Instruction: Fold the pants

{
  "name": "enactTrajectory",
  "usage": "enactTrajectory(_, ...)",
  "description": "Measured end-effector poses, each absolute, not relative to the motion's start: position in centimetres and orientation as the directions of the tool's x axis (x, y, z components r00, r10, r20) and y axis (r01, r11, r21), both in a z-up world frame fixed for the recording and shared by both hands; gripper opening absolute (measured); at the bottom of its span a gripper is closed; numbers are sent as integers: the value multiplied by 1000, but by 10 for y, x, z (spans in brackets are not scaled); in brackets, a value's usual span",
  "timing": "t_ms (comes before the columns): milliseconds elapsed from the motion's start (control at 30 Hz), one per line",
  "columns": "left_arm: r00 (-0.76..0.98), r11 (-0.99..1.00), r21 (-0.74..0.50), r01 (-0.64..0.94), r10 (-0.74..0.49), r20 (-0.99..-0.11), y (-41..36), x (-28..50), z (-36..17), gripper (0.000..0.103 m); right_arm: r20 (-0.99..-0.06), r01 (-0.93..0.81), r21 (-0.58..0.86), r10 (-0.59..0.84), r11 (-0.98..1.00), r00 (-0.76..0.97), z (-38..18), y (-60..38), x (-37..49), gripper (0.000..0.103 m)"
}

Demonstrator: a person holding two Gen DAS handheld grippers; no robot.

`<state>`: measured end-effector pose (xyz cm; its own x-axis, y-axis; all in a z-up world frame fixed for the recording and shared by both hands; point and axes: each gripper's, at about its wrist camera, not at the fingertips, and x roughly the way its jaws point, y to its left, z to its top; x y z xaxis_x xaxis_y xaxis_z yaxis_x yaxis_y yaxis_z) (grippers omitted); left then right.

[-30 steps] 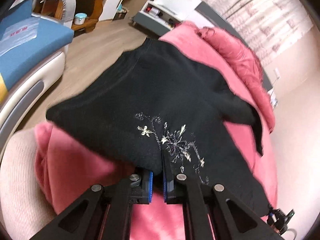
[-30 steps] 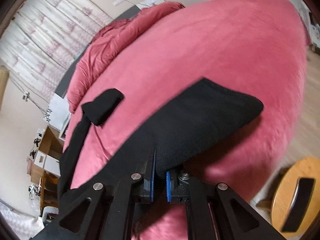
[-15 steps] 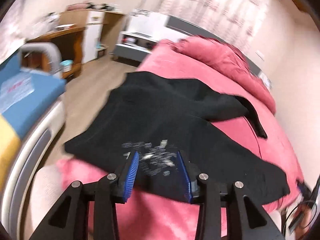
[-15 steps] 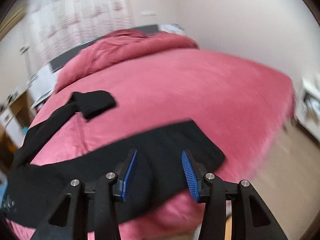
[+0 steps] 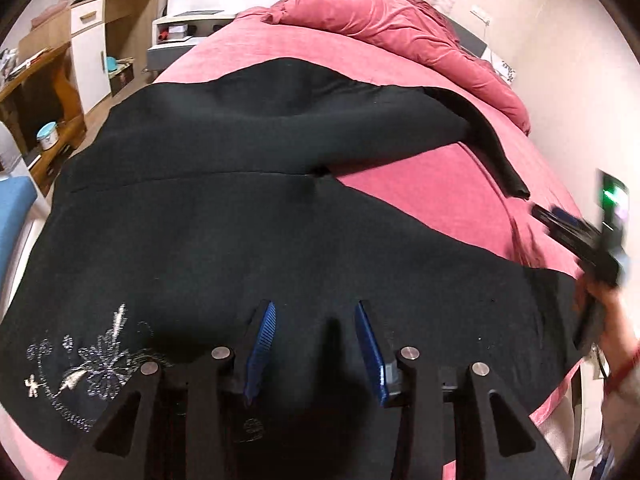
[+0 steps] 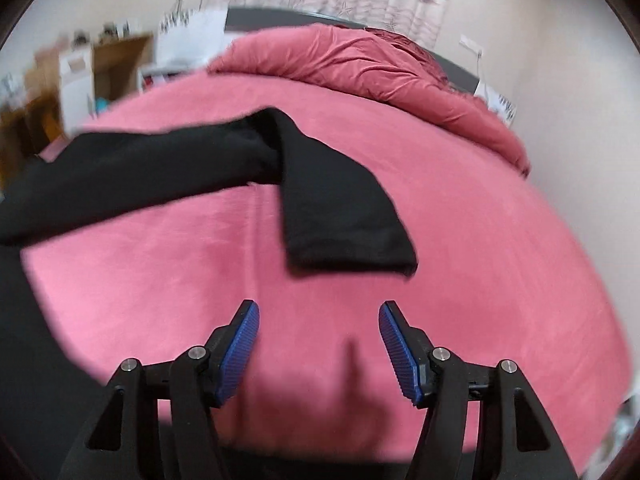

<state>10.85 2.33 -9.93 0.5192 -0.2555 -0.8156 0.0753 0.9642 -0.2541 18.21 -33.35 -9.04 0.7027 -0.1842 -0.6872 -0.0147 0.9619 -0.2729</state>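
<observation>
Pink bed (image 6: 460, 240) blurred at left edge; black pants (image 5: 240, 220) sprawled mid-frame, waist cut off behind left gripper (image 5: 316, 320), fingers wide, empty. Right gripper (image 6: 318, 320) likewise wide over bare cover, folded cuff above. Half a second earlier: both already released.

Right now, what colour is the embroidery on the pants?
Silvery white on the black pants, a floral embroidery; clearest in the left wrist view.

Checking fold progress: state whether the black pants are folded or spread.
Mostly spread: black pants lie flat on the pink bed, one leg end doubled over.
</observation>
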Motion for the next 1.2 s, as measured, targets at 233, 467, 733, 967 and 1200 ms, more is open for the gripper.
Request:
enactTrajectory(233, 520, 968, -225, 107, -248, -817, 27, 112, -114, 42, -704, -30, -251, -161, 968, 691, -107, -342, 243, 22)
enactTrajectory(467, 546, 976, -193, 97, -214, -810, 35, 119, -117, 42, -649, 39, -78, -80, 996, 757, -55, -373, 230, 10)
enactTrajectory(733, 574, 980, -183, 74, -192, -796, 49, 117, -114, 42, -541, 82, 164, 20, 983, 841, 48, -423, 152, 6)
enactTrajectory(967, 569, 979, -203, 35, -186, -801, 62, 116, -116, 42, -486, 141, 312, 30, 940, 874, 103, -476, 101, 3)
enactTrajectory(1200, 552, 983, -183, 21, -164, -818, 69, 113, -118, 42, -687, 464, 305, -145, 832, 712, 22, -553, 132, 4)
